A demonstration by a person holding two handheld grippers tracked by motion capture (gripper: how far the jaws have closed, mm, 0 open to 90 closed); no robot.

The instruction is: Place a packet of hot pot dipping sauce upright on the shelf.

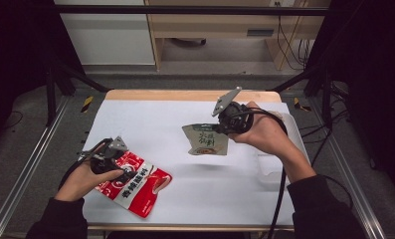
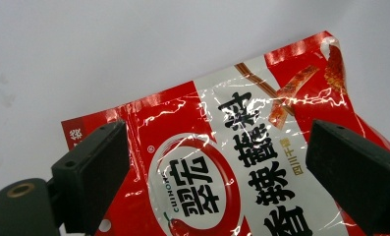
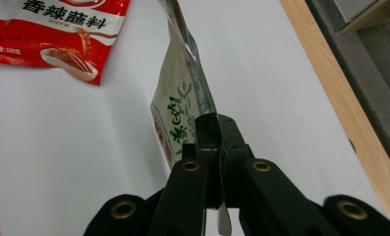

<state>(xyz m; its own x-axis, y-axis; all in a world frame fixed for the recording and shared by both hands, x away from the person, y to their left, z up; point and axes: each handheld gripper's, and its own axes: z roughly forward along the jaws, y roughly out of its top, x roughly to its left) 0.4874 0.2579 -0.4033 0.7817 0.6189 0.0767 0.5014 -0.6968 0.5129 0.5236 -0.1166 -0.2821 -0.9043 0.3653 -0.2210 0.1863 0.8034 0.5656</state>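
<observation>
A red and white sauce packet (image 1: 135, 185) lies flat on the white table cover at the front left. My left gripper (image 1: 116, 168) hovers over its upper end, open, with the packet (image 2: 241, 162) showing between the two wide-apart jaws, neither of which I can see touching it. A pale green packet (image 1: 206, 139) hangs in the air above the table's middle, held by one edge. My right gripper (image 1: 220, 125) is shut on it; in the right gripper view the jaws pinch the green packet (image 3: 182, 93) edge-on, with the red packet (image 3: 69, 29) lying beyond it.
The white table cover (image 1: 195, 199) spans most of the wooden table, whose bare edge (image 1: 185, 94) shows at the far side. A clear plastic container (image 1: 269, 169) sits at the right, under my right forearm. Metal frame rails run along both sides.
</observation>
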